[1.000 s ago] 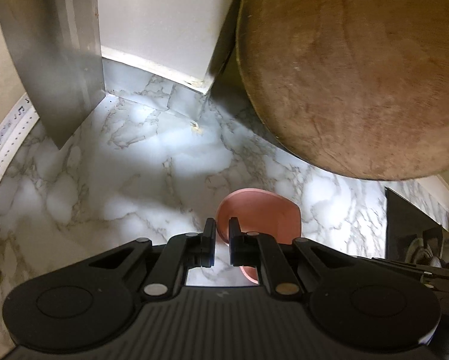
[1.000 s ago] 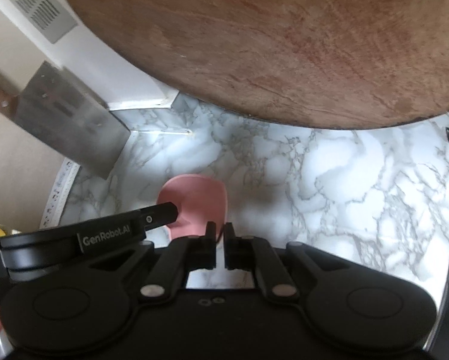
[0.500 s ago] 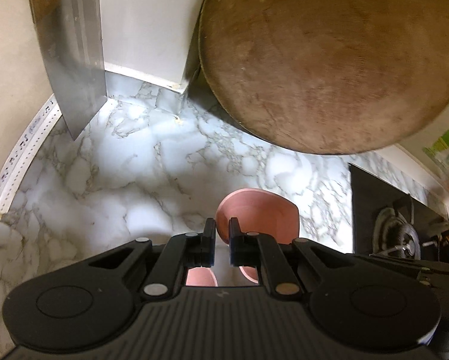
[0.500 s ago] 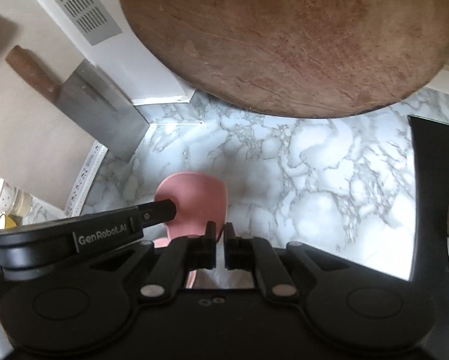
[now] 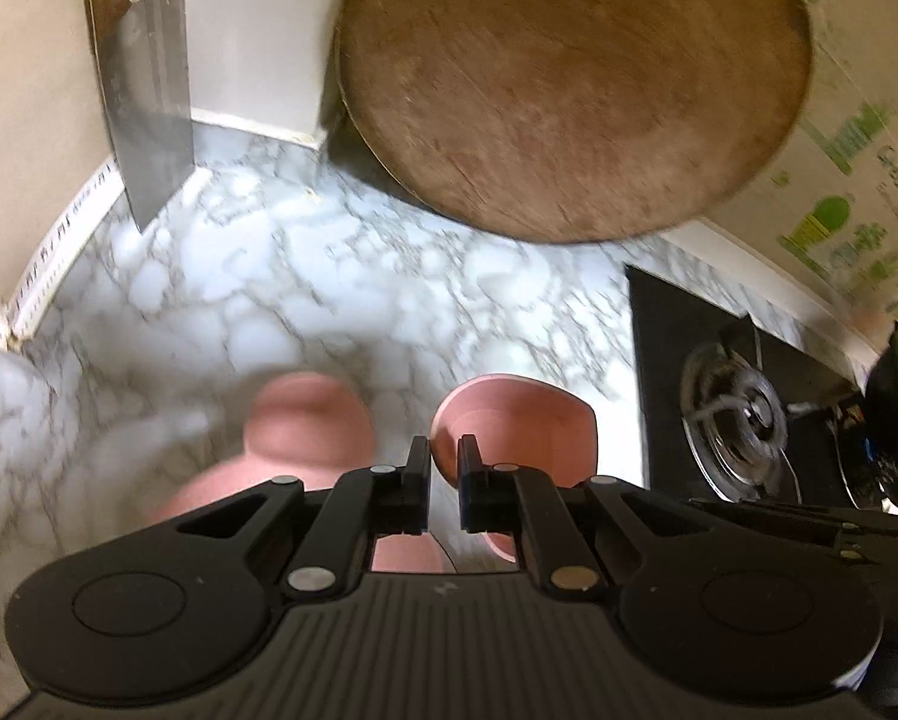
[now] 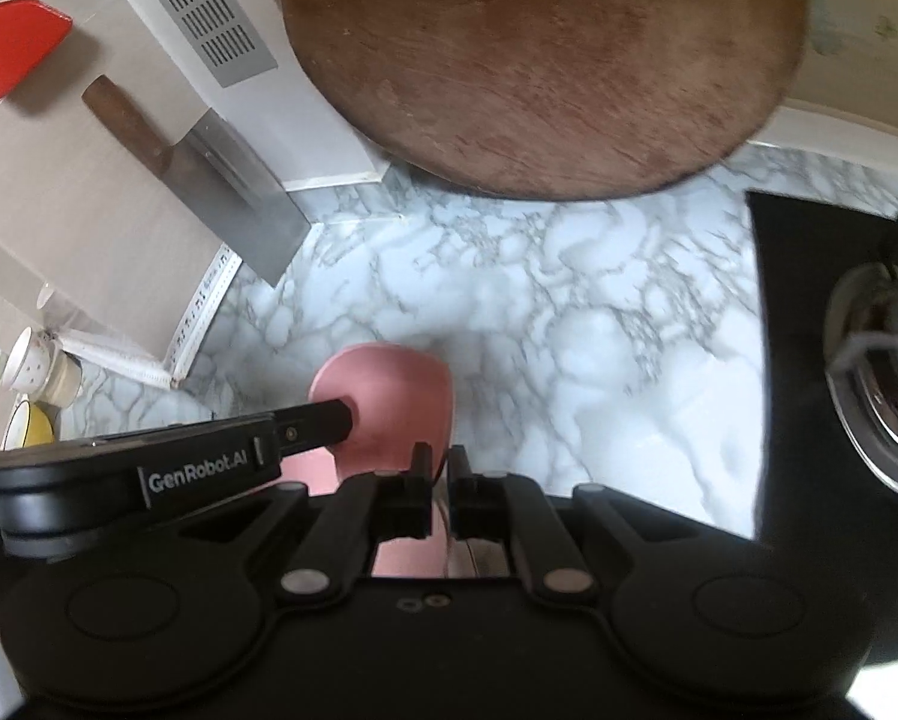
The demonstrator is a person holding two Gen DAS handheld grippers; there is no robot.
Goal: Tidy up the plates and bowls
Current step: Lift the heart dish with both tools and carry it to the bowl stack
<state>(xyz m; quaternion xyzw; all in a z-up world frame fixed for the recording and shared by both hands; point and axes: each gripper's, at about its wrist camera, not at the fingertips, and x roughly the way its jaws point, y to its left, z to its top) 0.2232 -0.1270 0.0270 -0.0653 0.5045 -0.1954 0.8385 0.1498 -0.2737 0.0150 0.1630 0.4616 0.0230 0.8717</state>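
A pink bowl [image 5: 517, 426] hangs above the marble counter [image 5: 389, 276]. My left gripper [image 5: 444, 456] is shut on the bowl's near-left rim. In the right wrist view the same pink bowl [image 6: 389, 390] lies left of my right gripper [image 6: 441, 468], which is shut on its right rim. There the left gripper [image 6: 332, 417] reaches in from the left, its tip against the bowl. A second pink dish [image 5: 311, 420], blurred, sits lower and to the left, partly hidden behind the gripper body.
A big round wooden board [image 5: 568, 84] leans on the back wall. A cleaver [image 5: 149, 102] hangs on the left wall. A black gas hob [image 5: 742, 414] borders the counter on the right. Small cups [image 6: 35, 360] stand far left.
Both grippers have pulled back and up together with the pink bowl. The board and cleaver look smaller, the hob has come into view, and a second pink dish now shows below.
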